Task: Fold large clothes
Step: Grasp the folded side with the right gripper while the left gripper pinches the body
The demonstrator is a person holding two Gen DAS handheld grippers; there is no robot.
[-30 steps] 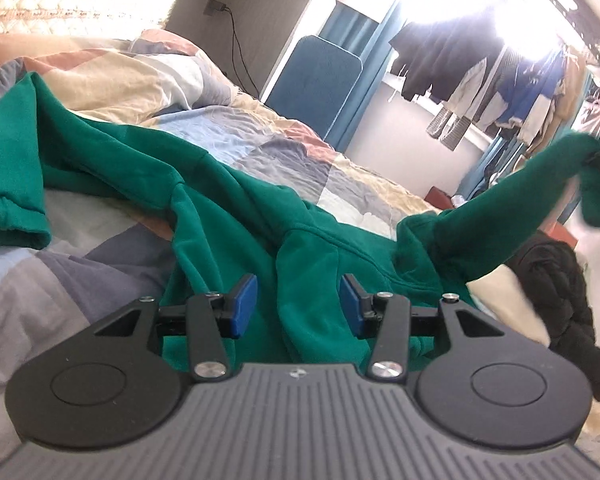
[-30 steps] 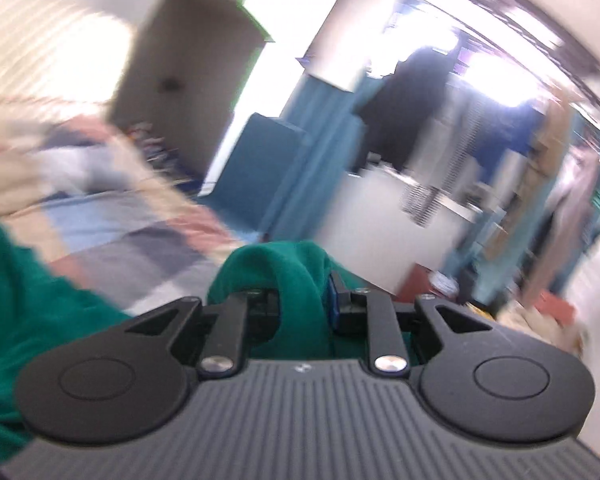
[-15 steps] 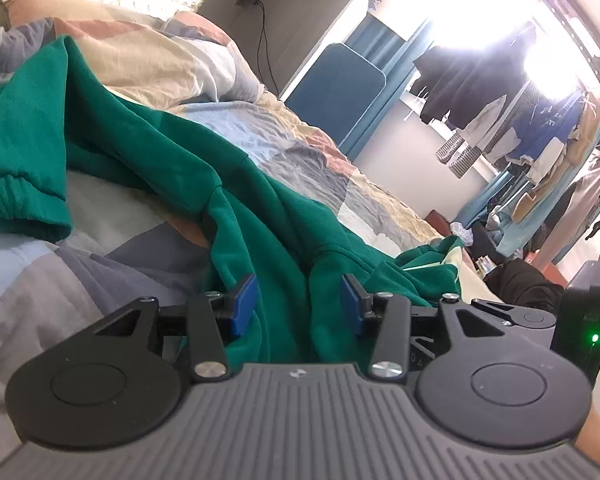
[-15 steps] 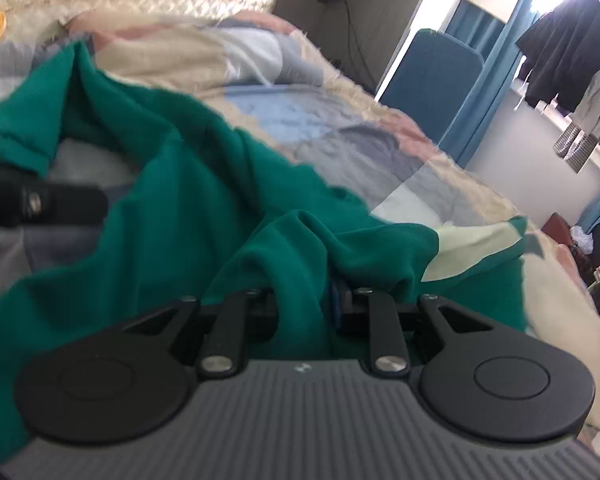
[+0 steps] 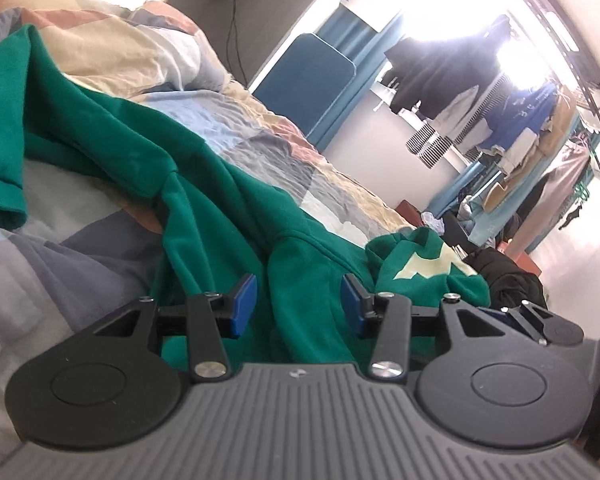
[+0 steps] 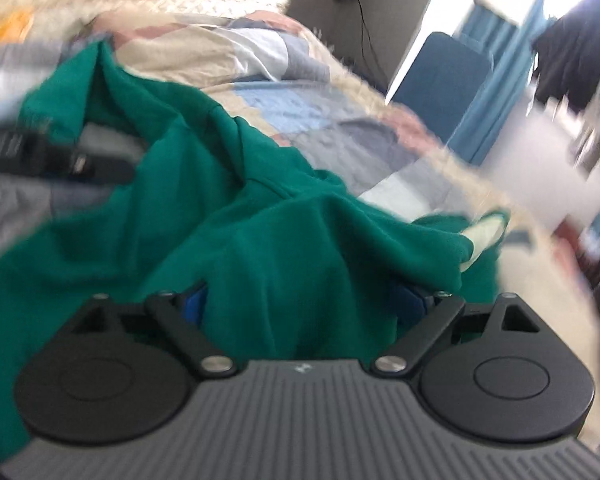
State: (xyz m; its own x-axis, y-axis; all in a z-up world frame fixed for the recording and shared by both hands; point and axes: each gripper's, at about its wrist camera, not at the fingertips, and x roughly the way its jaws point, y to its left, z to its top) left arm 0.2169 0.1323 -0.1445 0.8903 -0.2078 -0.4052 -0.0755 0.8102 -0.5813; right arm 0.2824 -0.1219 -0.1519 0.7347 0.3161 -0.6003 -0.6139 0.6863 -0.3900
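Observation:
A large green sweatshirt [image 5: 204, 184] lies crumpled across a patchwork bed quilt [image 5: 260, 148], one cuffed sleeve at the far left. A pale patch shows on the bunched part [image 5: 424, 268] at the right. My left gripper [image 5: 298, 306] is open, its blue pads either side of a green fold without clamping it. In the right wrist view the same sweatshirt [image 6: 268, 216] fills the middle. My right gripper [image 6: 300, 304] is open wide, with green cloth lying loose between its fingers. The left gripper's black body [image 6: 56, 156] shows at the left.
A blue headboard-like panel [image 5: 308, 80] and teal curtains stand beyond the bed. A rack of hanging clothes [image 5: 480, 92] fills the bright window side. A black garment [image 5: 512, 280] lies at the bed's right edge. A pillow [image 5: 112, 52] is at the head.
My right gripper carried the green sleeve from up in the air down onto the sweatshirt body, then opened and let it go. My left gripper stayed open in place.

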